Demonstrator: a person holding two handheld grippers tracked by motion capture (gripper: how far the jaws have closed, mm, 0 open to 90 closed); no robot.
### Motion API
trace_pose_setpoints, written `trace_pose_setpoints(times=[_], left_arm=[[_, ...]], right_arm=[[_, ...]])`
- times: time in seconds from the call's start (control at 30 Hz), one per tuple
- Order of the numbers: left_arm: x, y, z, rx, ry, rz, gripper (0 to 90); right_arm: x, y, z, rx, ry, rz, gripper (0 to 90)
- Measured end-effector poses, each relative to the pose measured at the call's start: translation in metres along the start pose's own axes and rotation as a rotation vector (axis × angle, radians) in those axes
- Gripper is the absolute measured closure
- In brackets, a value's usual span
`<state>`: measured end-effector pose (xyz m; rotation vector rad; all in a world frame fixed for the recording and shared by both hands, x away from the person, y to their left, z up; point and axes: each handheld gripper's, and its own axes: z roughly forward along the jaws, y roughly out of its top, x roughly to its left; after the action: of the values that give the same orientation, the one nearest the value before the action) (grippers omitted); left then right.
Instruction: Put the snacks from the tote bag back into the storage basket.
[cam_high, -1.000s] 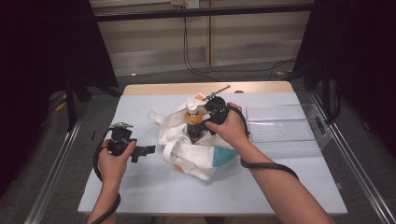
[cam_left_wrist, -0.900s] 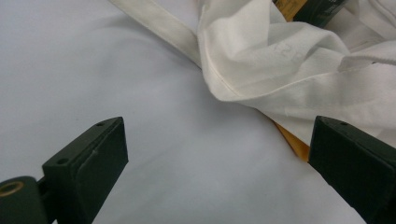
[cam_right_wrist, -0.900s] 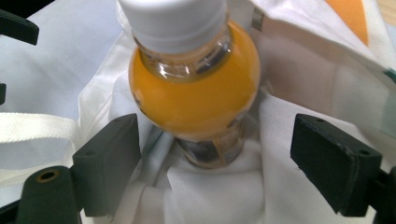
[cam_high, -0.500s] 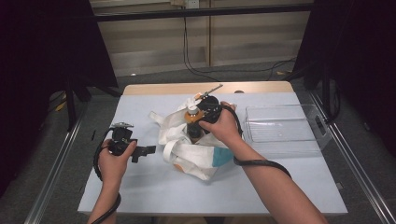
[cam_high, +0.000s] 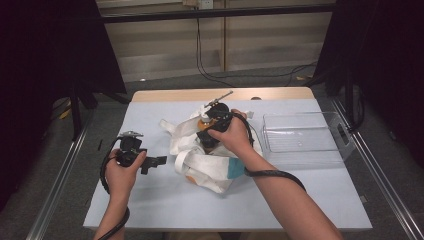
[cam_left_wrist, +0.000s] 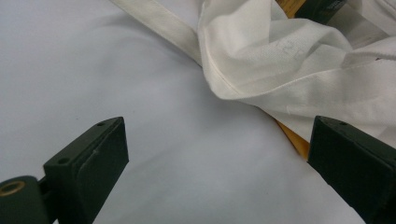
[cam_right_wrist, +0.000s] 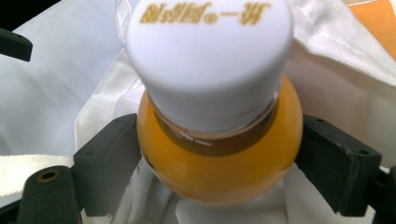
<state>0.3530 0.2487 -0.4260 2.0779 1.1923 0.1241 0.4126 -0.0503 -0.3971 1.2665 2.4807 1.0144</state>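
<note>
The right gripper (cam_high: 206, 142) is sitting at the middle of the table (cam_high: 150, 210), over a crumpled white cloth bag (cam_high: 210, 167). In the right gripper view its jaws are closing on both sides of a bottle (cam_right_wrist: 219, 154) of orange liquid with a white cap (cam_right_wrist: 210, 60) — both pads are touching the rounded shoulder just below the cap. The bottle is standing in the folds of the bag, white cloth showing behind and under it.

The left gripper (cam_high: 150, 163) is resting at about 9 o'clock from the bag, near it but apart, and pointing toward 3 o'clock. Its jaws are standing wide with nothing between them — in the left gripper view only the pale table surface is lying in the gap, and the bag's edge and one strap (cam_left_wrist: 159, 25) are lying just beyond the tips.

A clear plastic tray (cam_high: 305, 137) is sitting at 3 o'clock from the bag, near the table's right edge.
</note>
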Motion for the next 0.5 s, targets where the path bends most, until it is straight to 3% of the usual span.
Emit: trace_pose_setpoints(times=[0.5], left_arm=[[-0.0005, 0.0003, 0.0007, 0.003, 0.001, 0.003, 5.2]], right_arm=[[0.0035, 0.0041, 0.0055, -0.006, -0.006, -0.012, 24.4]])
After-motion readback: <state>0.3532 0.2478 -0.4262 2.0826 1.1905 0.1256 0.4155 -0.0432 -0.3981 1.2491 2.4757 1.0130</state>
